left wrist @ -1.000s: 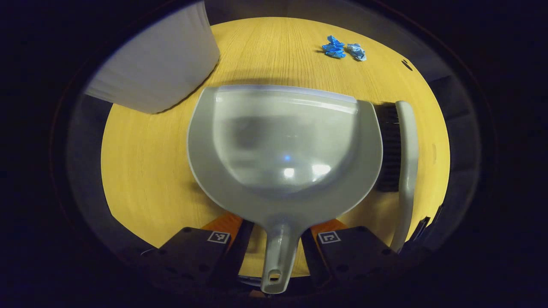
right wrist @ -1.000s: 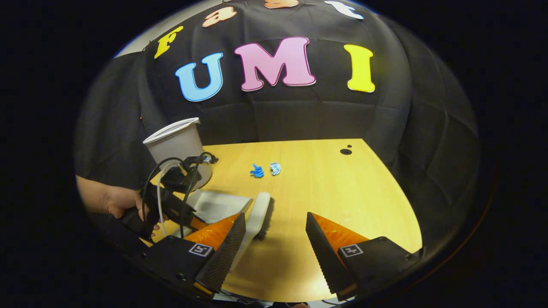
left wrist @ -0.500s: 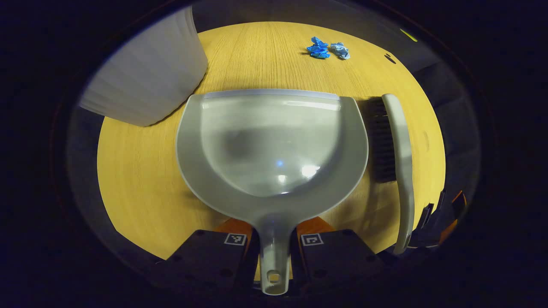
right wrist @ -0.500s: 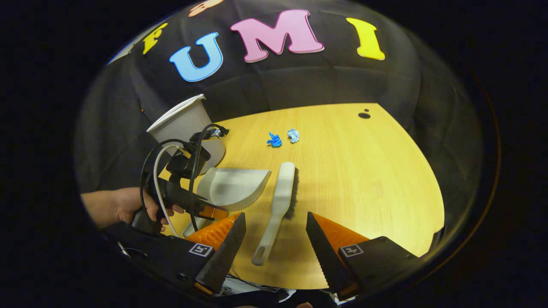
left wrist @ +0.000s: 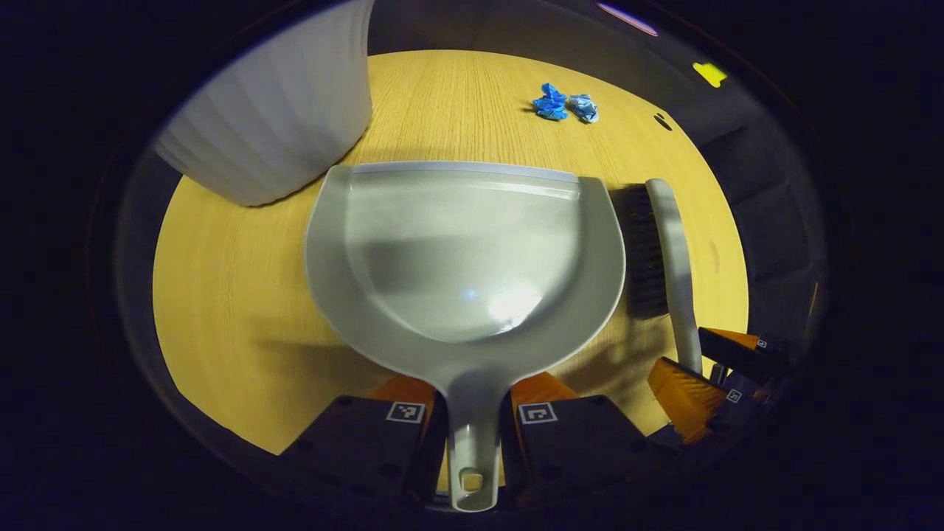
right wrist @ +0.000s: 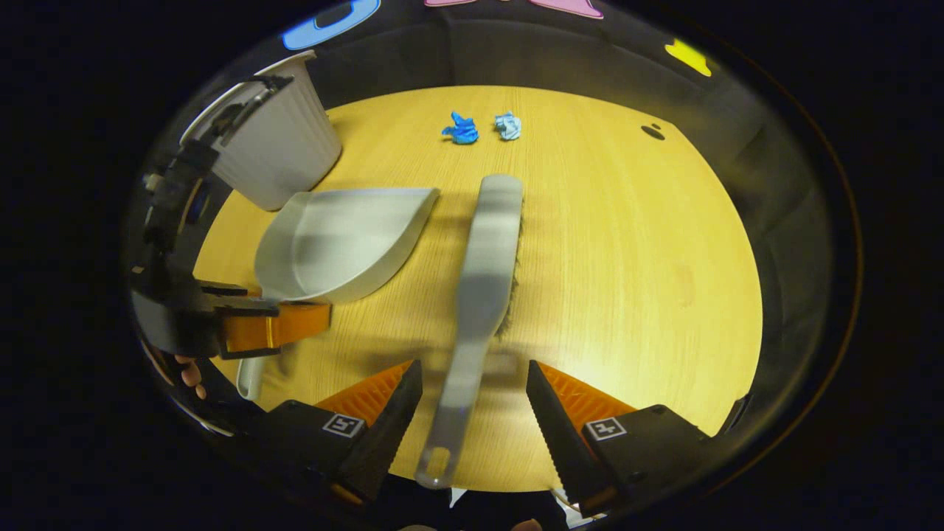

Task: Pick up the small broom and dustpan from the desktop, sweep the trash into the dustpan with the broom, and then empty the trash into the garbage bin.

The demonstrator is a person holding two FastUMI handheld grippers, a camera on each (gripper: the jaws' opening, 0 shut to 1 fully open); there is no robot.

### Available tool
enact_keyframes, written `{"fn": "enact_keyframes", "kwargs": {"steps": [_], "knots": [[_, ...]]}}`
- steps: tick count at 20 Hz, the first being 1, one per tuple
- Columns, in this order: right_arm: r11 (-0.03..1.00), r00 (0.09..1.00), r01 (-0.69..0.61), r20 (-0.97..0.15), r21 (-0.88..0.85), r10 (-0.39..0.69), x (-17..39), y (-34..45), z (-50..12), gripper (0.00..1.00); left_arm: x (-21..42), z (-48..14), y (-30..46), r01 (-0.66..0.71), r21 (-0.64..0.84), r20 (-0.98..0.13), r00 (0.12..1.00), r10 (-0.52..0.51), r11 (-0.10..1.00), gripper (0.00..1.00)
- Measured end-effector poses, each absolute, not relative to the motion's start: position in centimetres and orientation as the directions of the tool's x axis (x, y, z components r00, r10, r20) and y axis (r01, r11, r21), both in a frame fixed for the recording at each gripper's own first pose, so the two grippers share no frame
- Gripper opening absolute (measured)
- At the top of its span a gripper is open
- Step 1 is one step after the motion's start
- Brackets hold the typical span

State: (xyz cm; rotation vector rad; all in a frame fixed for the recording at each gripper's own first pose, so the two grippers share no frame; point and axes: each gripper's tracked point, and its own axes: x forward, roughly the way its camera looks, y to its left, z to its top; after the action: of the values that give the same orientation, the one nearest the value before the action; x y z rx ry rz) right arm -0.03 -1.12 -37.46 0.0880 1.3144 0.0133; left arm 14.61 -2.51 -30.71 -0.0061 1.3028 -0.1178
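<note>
A grey dustpan [left wrist: 464, 251] lies flat on the wooden desk, and my left gripper [left wrist: 472, 413] is shut on its handle [left wrist: 472, 442]. Just to its right lies the grey broom [left wrist: 675, 251], bristles facing the pan. In the right gripper view the broom [right wrist: 483, 280] points away from me, its handle lying between the fingers of my open right gripper [right wrist: 468, 402], which do not press it. Two crumpled blue scraps of trash [right wrist: 463, 131] sit farther back on the desk, beyond the broom's tip. The dustpan [right wrist: 339, 240] and left gripper [right wrist: 251, 328] show at the left.
A white ribbed garbage bin [left wrist: 273, 125] stands on the desk at the back left, close to the dustpan's front corner. A small dark hole [right wrist: 653, 133] marks the desk at the back right. Bare desk [right wrist: 649, 280] lies right of the broom.
My left fingers closed on the dustpan handle. My right gripper dropped low and moved in until the broom handle lay between its open fingers.
</note>
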Motion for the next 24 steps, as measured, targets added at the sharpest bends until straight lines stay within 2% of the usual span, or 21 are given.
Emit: {"fn": "enact_keyframes", "kwargs": {"steps": [3, 8, 10, 13, 14, 18, 20, 21, 23, 24], "knots": [[0.992, 0.158, 0.103, -0.986, 0.069, 0.053, 0.1, -0.6, -39.7, 0.93, 14.5, -30.7, -2.5, 0.103, -0.067, -0.961, 0.259, -0.092, 0.992, 0.3], [0.991, 0.1, 0.135, -0.995, 0.021, 0.008, 1.7, -1.4, -40.5, 0.9, 14.4, -30.6, -2.5, 0.107, -0.081, -0.959, 0.263, -0.107, 0.991, 0.31], [0.987, 0.064, 0.162, -0.998, 0.006, -0.005, 1.8, -1.8, -40.5, 0.68, 14.4, -30.5, -2.6, 0.106, -0.083, -0.959, 0.263, -0.109, 0.991, 0.31], [0.981, 0.036, 0.189, -0.999, 0.047, 0.041, 2.4, -1.7, -40.4, 0.34, 14.3, -30.5, -2.5, 0.106, -0.078, -0.959, 0.264, -0.104, 0.991, 0.3], [0.982, 0.031, 0.181, -0.998, 0.058, 0.053, 2.4, -1.7, -40.6, 0.36, 14.3, -30.5, -2.6, 0.105, -0.078, -0.959, 0.264, -0.103, 0.991, 0.3], [0.991, 0.007, 0.067, -0.994, 0.112, 0.112, 2.1, -2.0, -40.6, 0.22, 14.4, -30.5, -2.6, 0.104, -0.083, -0.956, 0.271, -0.109, 0.991, 0.31], [0.994, 0.004, 0.014, -0.994, 0.112, 0.112, 2.4, -3.3, -40.2, 0.31, 14.3, -30.5, -2.5, 0.102, -0.088, -0.954, 0.276, -0.114, 0.991, 0.3], [0.992, 0.004, 0.003, -0.992, 0.124, 0.124, 2.9, -3.8, -39.9, 0.26, 14.3, -30.5, -2.5, 0.096, -0.091, -0.954, 0.276, -0.114, 0.991, 0.31], [0.99, 0.022, -0.007, -0.99, 0.141, 0.141, 4.7, -5.1, -38.8, 0.27, 14.4, -30.5, -2.6, 0.091, -0.083, -0.958, 0.267, -0.104, 0.992, 0.3], [0.99, 0.043, -0.005, -0.989, 0.144, 0.144, 6.1, -5.9, -38.1, 0.22, 14.5, -30.5, -2.7, 0.096, -0.071, -0.961, 0.261, -0.094, 0.993, 0.31]]}}
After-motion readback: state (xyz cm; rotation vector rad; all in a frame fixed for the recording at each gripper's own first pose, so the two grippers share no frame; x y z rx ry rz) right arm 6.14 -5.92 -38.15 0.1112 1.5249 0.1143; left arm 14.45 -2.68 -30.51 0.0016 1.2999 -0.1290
